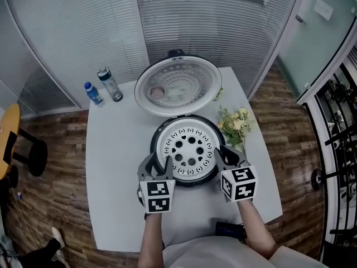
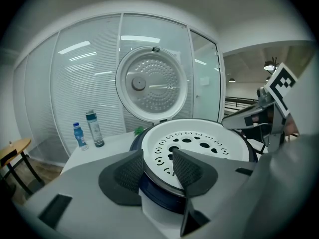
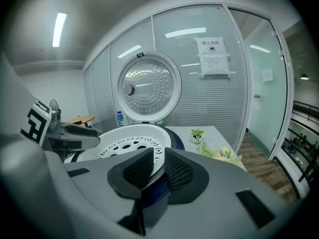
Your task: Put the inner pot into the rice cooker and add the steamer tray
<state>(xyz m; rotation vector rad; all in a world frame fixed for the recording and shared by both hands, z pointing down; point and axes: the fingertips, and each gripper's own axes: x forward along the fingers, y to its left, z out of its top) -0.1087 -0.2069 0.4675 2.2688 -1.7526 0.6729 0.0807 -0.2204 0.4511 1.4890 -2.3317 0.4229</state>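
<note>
The rice cooker (image 1: 154,145) stands mid-table with its lid (image 1: 177,85) swung up at the back. A white steamer tray (image 1: 189,149) with several holes sits in its mouth and hides whatever is beneath it. My left gripper (image 1: 159,169) is at the tray's near-left rim. In the left gripper view its jaws (image 2: 158,171) straddle that rim with a gap on either side, so it is open. My right gripper (image 1: 222,156) is at the near-right rim. In the right gripper view its pads (image 3: 158,171) are shut on the edge of the tray (image 3: 124,141).
Two bottles (image 1: 93,94) (image 1: 110,84) stand at the table's back left. A bunch of flowers (image 1: 237,124) lies right of the cooker, and a small plant (image 1: 218,94) is behind it. A dark object (image 1: 230,229) sits at the table's (image 1: 117,166) front edge. Glass walls close off the back.
</note>
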